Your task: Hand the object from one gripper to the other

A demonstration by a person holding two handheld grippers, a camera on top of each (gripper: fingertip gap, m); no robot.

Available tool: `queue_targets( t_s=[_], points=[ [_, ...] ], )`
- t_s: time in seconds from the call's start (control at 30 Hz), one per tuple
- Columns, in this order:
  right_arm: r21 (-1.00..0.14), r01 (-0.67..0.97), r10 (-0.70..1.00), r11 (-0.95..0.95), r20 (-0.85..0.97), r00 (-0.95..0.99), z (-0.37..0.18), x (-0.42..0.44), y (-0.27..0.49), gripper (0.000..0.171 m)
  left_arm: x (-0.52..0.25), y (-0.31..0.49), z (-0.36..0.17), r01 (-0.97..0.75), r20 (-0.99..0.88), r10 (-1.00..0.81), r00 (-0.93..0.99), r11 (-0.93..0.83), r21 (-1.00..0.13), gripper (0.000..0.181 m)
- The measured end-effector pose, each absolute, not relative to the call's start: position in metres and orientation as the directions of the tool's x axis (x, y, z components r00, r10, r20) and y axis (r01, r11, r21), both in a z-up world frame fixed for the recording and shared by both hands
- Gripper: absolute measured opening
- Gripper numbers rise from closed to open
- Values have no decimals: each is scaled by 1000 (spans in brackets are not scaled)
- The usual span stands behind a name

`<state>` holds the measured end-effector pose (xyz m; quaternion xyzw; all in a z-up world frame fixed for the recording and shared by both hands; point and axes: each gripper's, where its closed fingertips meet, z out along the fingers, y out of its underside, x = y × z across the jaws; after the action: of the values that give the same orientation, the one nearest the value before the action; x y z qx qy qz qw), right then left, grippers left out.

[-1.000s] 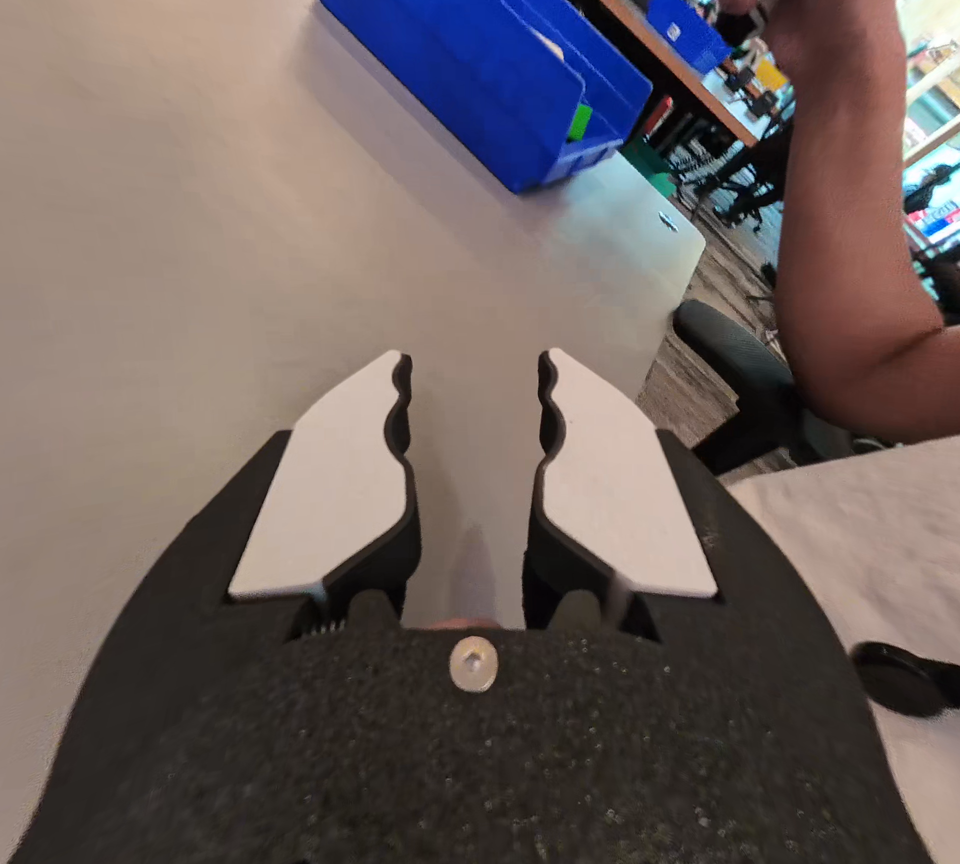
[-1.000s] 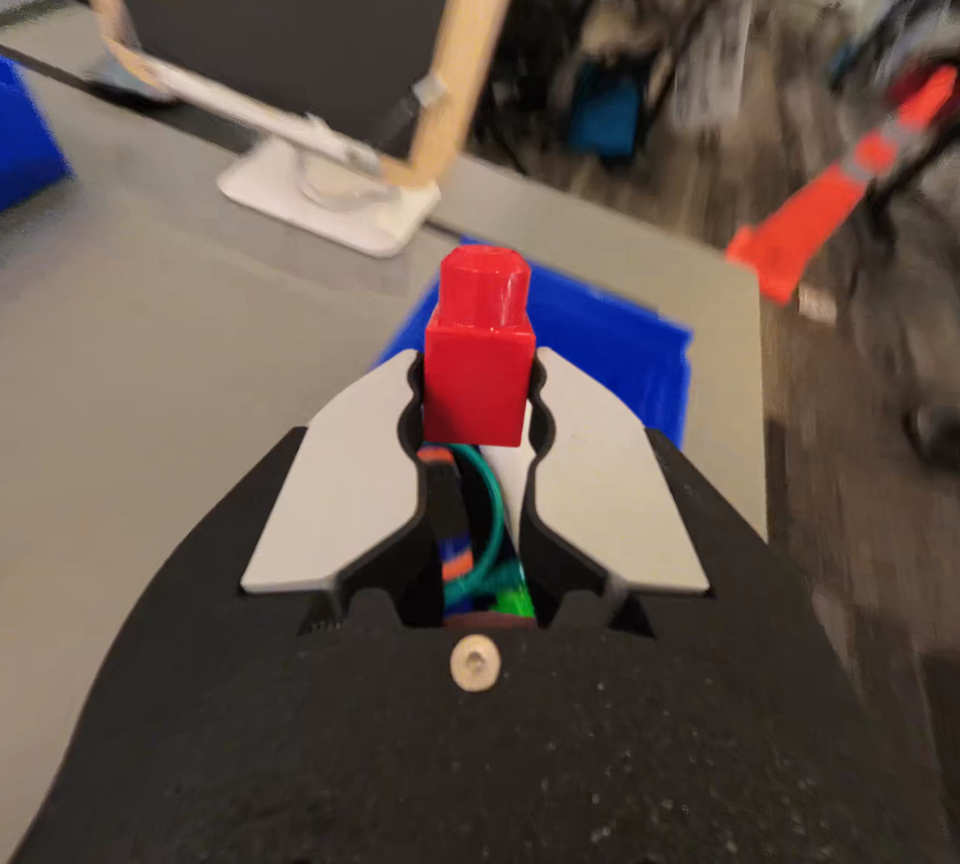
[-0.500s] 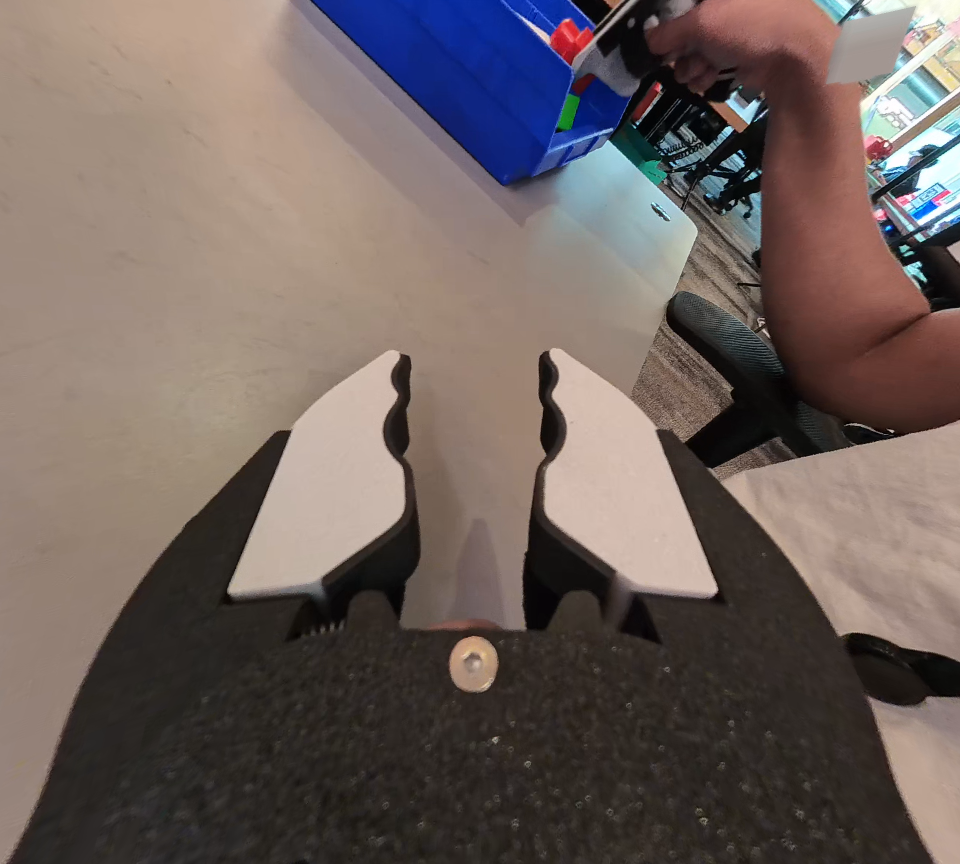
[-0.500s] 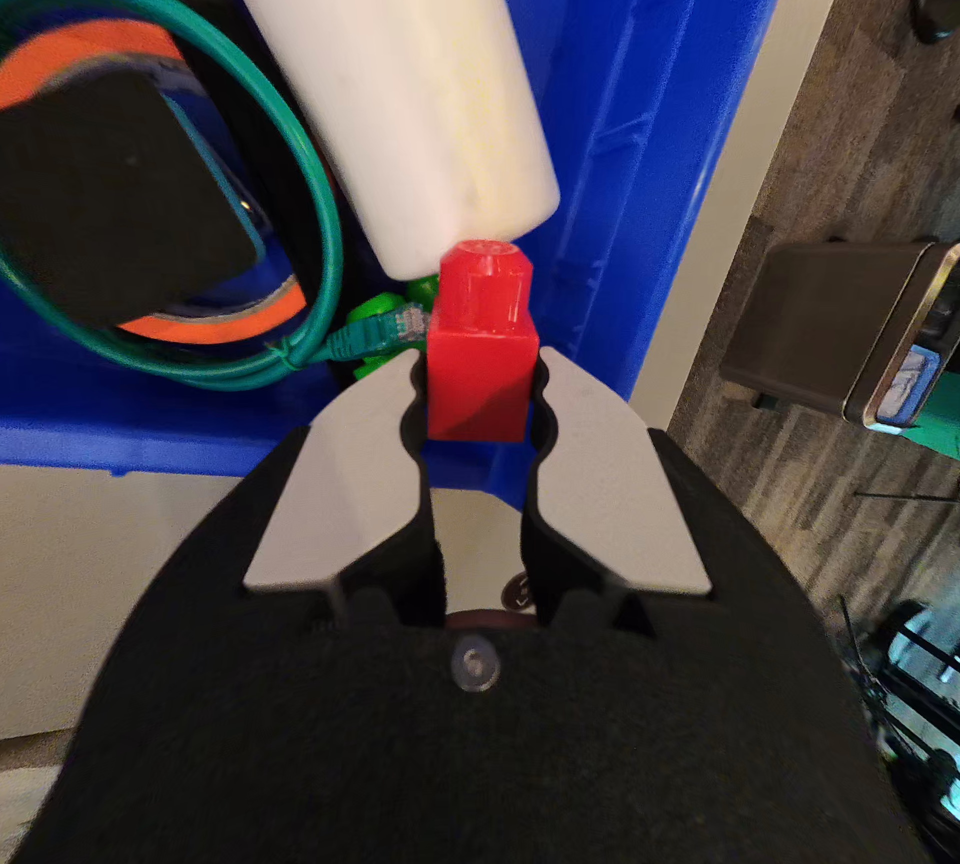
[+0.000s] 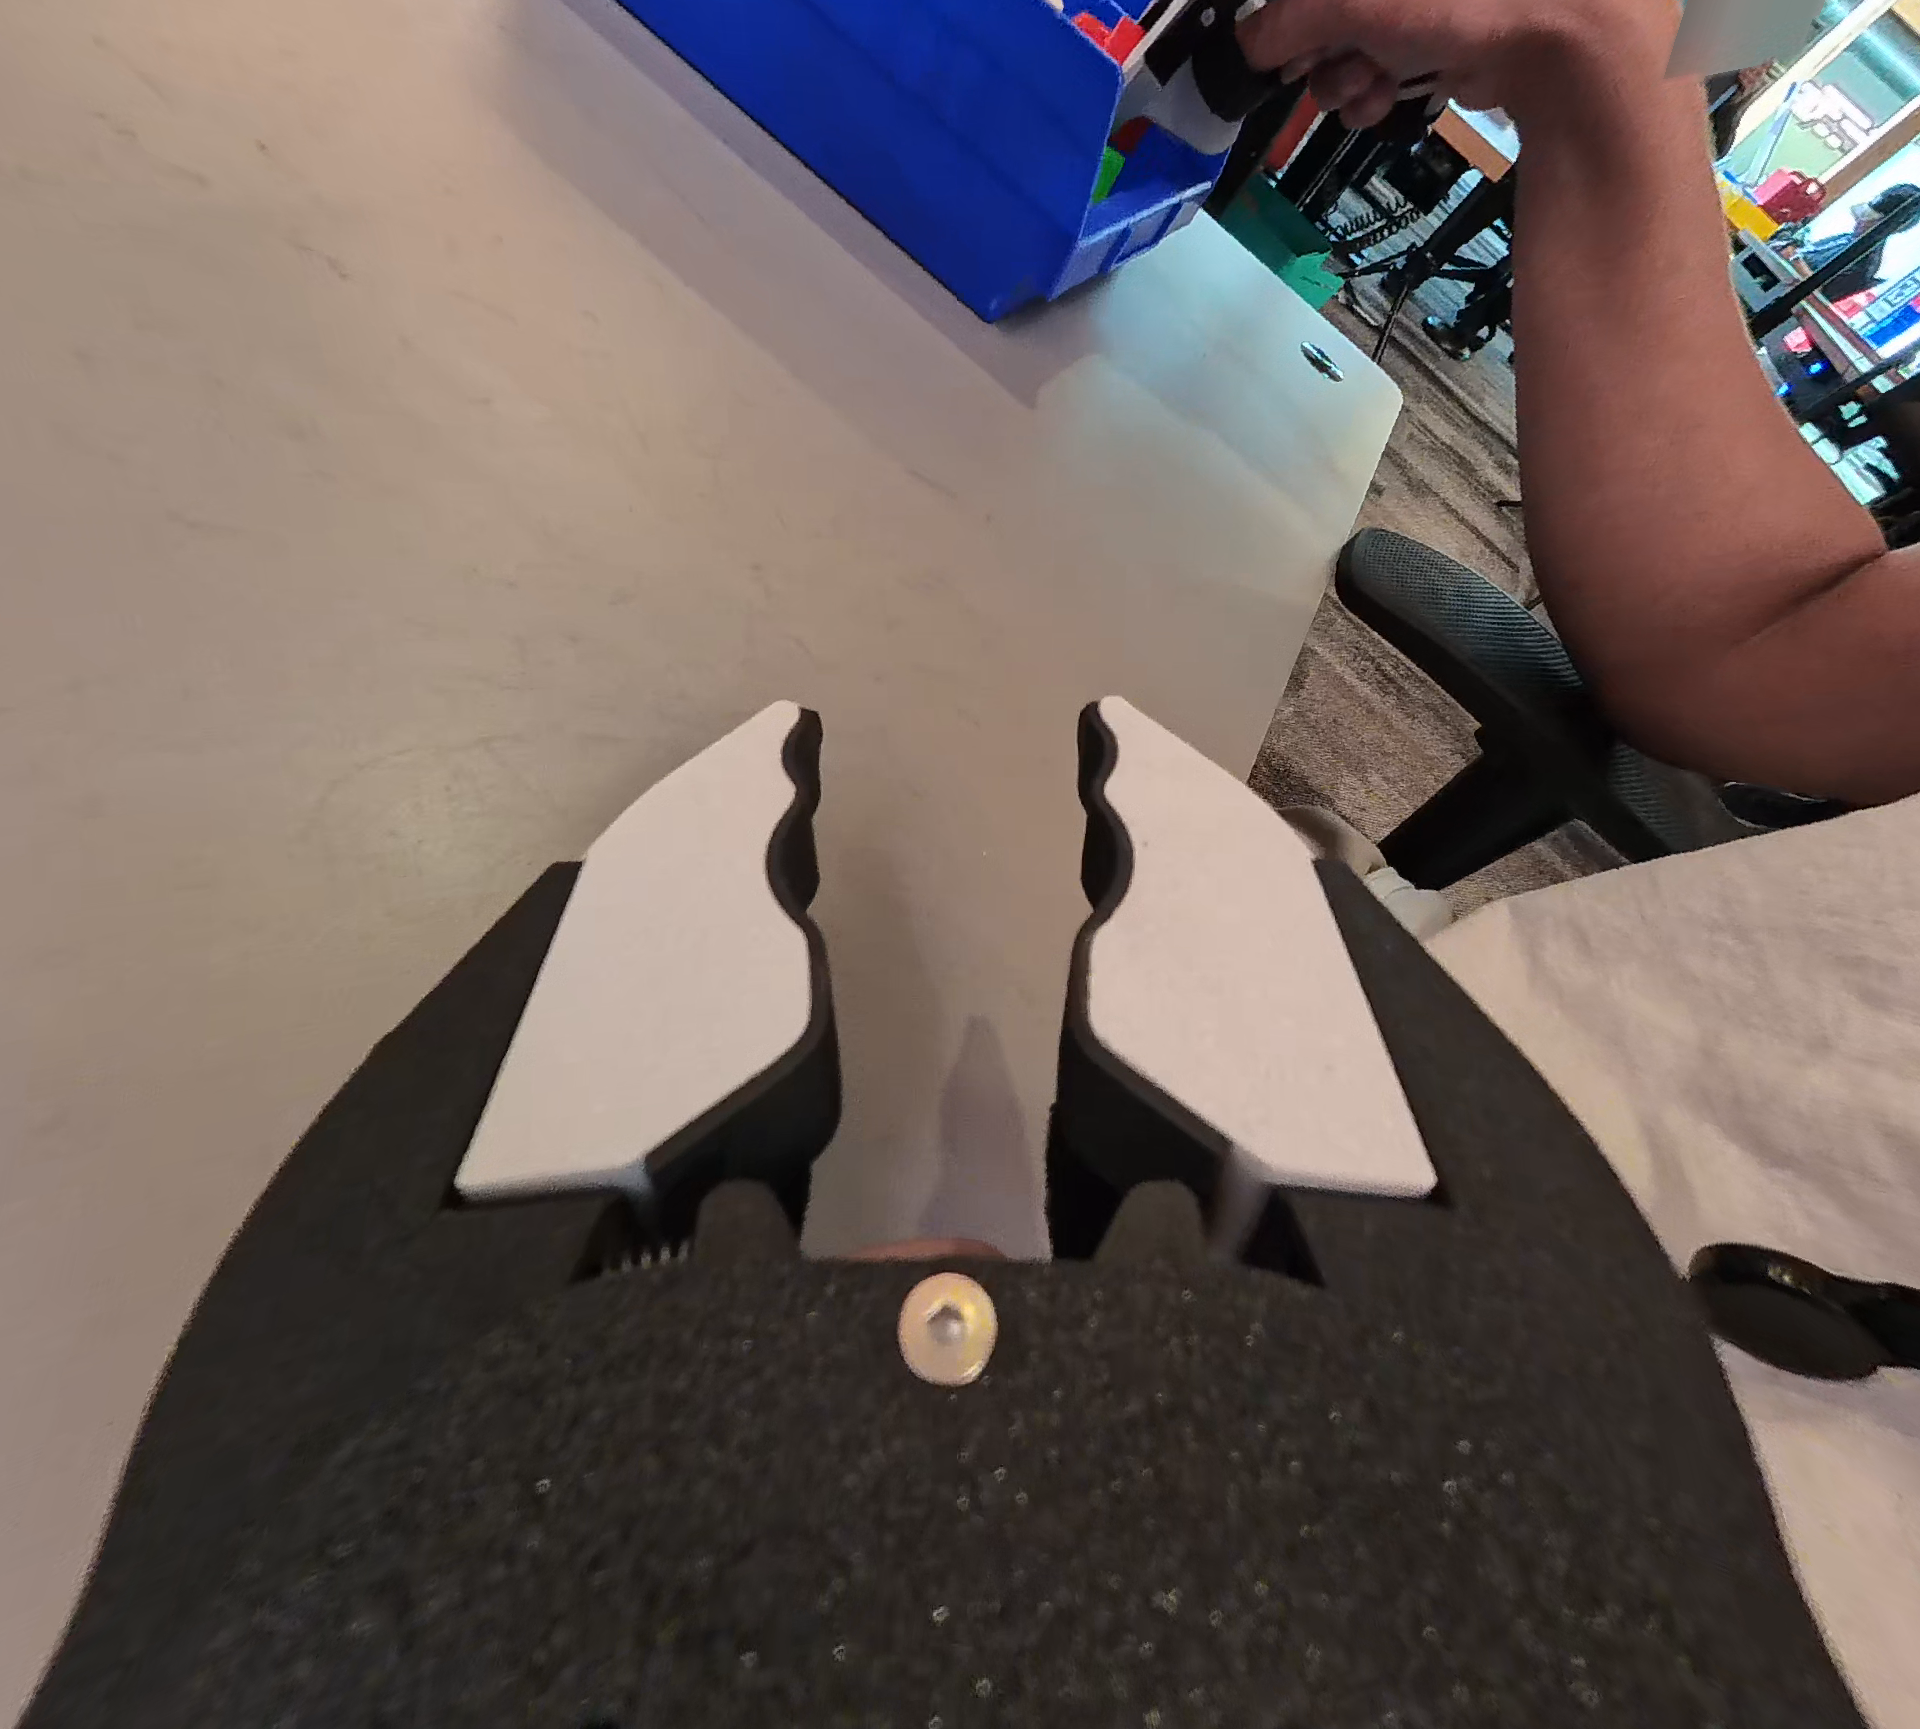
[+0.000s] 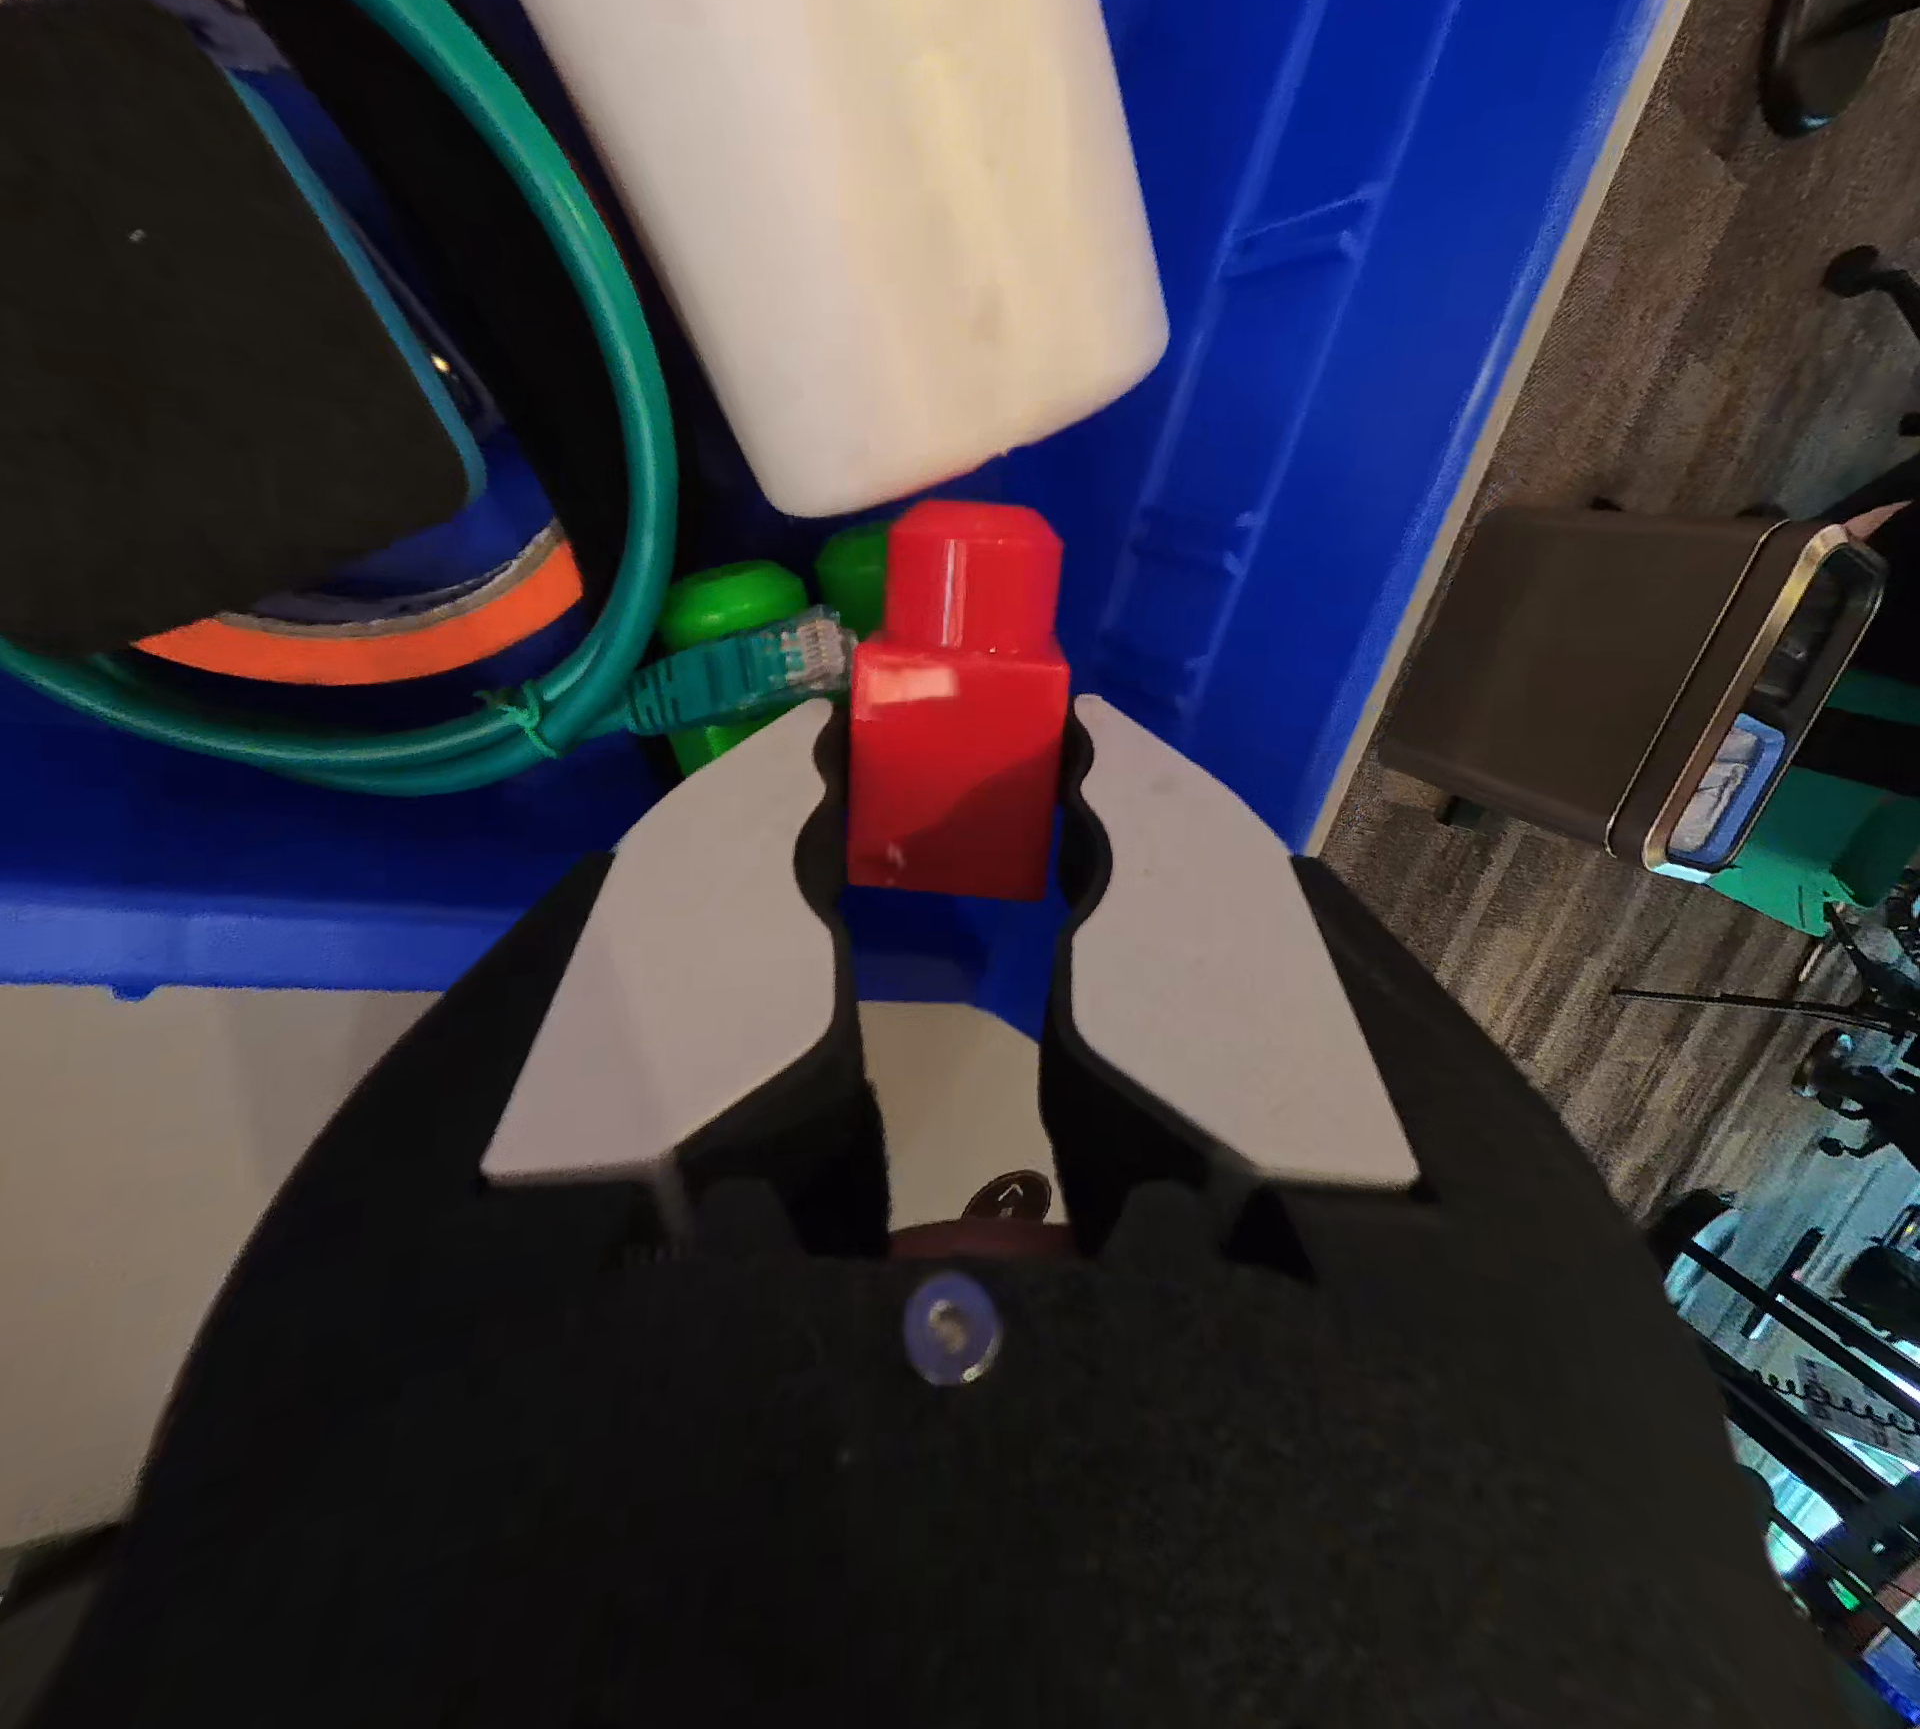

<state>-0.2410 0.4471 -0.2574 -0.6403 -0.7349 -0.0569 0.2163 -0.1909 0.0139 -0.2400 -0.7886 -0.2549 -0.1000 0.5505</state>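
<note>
Block held over the bin, left gripper waiting empty.

Right gripper [image 6: 951, 744] is clamped on the red block [image 6: 956, 744], stud end pointing down into the blue bin [image 6: 1299, 329]; half a second ago it hung higher, and the white cylinder [image 6: 831, 152], coiled green cable [image 6: 613, 432] and green blocks [image 6: 727, 609] now fill more of its view. Left gripper [image 5: 948, 734] sits low over the grey table [image 5: 416, 432], fingers apart with nothing between them, much as before. Only the left wrist view shows the hand [image 5: 1455, 6] holding the right gripper at the bin's near end; only the right wrist view shows the bin's contents and the grip on the block.
</note>
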Motion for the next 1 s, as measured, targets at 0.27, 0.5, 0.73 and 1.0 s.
queue_targets(
  t_s=[0.27, 0.5, 0.73, 1.0],
  points=[
    [-294, 937, 934, 187, 349, -77, -227, -241, 439, 49, -194, 12, -238, 525, 452, 296, 841, -250, -813, 48],
    [-711, 654, 965, 257, 159, -206, -138, -267, 335, 47, -199, 7, -235, 486, 398, 325, 858, -264, -833, 49],
    [-893, 449, 505, -24, -398, -766, -200, -201, 83, 47, -217, -10, -235, 377, 231, 414, 880, -316, -871, 50],
    [-849, 529, 499, 14, -453, -739, -236, -201, 84, 47, -242, -40, -225, 310, 82, 525, 847, -363, -878, 45]
  ],
)
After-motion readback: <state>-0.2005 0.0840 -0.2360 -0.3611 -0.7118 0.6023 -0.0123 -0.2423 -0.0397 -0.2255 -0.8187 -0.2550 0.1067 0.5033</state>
